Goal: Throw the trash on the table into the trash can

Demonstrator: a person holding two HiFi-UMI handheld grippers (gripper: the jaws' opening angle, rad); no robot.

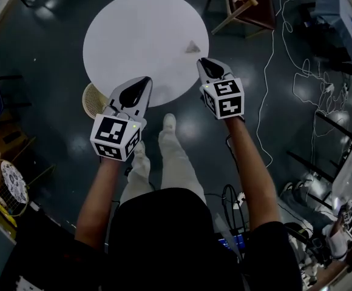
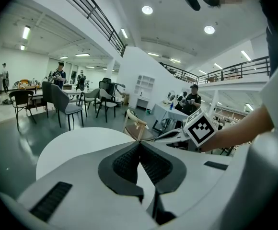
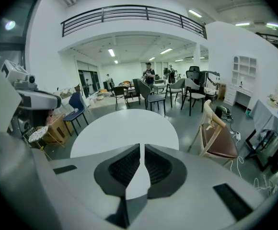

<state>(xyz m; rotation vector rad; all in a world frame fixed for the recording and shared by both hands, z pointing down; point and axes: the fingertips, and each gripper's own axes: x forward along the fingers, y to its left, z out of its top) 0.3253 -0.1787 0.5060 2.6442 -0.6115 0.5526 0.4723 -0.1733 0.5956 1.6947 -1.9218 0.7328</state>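
A person stands at a round white surface (image 1: 133, 35) in a large open hall, holding tongs in each hand over its near edge. The left tongs (image 1: 144, 82) are pressed together, the ribbed pads meeting at the tip with nothing between them, as the left gripper view shows (image 2: 140, 145). The right tongs (image 1: 205, 62) are likewise closed and empty, with only a hairline slit between their pads (image 3: 142, 147). Both point forward across the surface, the left over its near rim and the right at its near-right rim.

The task's thing, a small pale scrap of trash (image 1: 192, 46), lies on the surface near its right edge, just ahead of the right tongs' tip and not touching it. A woven basket (image 1: 93, 100) sits on the dark floor (image 1: 54, 102) by the surface's near-left edge, partly tucked beneath it and just left of the left tongs.

A wooden chair (image 1: 249, 2) with a dark seat stands beyond the surface to the right, and white cables (image 1: 267, 102) trail over the floor on that side. The gripper views take in more of the hall: chairs and tables and, farther off, several people.
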